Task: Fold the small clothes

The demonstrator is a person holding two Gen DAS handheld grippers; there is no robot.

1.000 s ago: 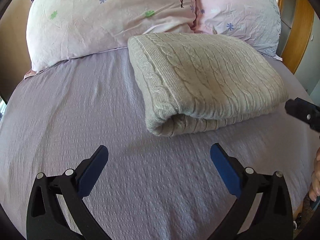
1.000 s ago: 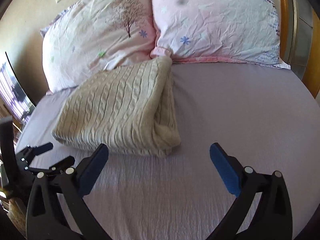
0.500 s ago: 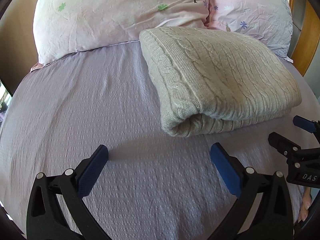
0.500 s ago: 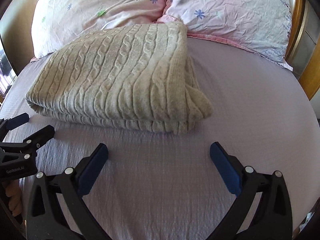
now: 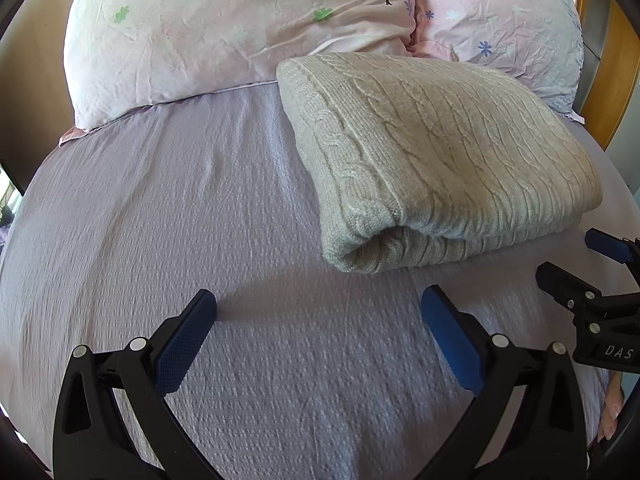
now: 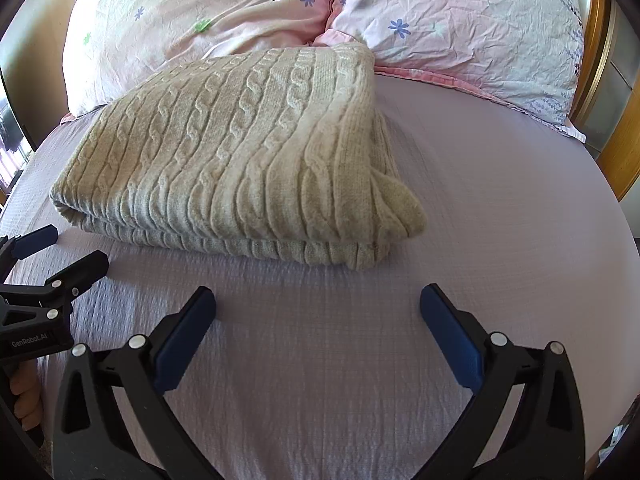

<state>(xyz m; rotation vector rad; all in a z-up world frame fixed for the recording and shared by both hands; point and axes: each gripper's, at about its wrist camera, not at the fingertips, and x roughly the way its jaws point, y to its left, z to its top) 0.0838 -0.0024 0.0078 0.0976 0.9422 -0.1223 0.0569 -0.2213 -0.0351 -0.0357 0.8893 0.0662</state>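
A cream cable-knit sweater (image 5: 436,152) lies folded in a thick rectangle on the lilac bed sheet (image 5: 168,208), its far edge against the pillows. It also shows in the right wrist view (image 6: 248,152). My left gripper (image 5: 318,306) is open and empty, a little in front of the sweater's near left corner. My right gripper (image 6: 318,306) is open and empty, in front of the sweater's near right corner. Each gripper shows in the other's view, the right one (image 5: 580,268) at the right edge and the left one (image 6: 60,256) at the left edge.
Two pink flowered pillows (image 5: 240,28) (image 5: 500,20) lie at the head of the bed. A wooden headboard or frame (image 5: 612,80) stands at the right. The sheet (image 6: 500,184) stretches flat to the right of the sweater.
Both grippers have swung toward the sweater's near edge and come closer to each other. The sweater has not moved. Both grippers stayed open.
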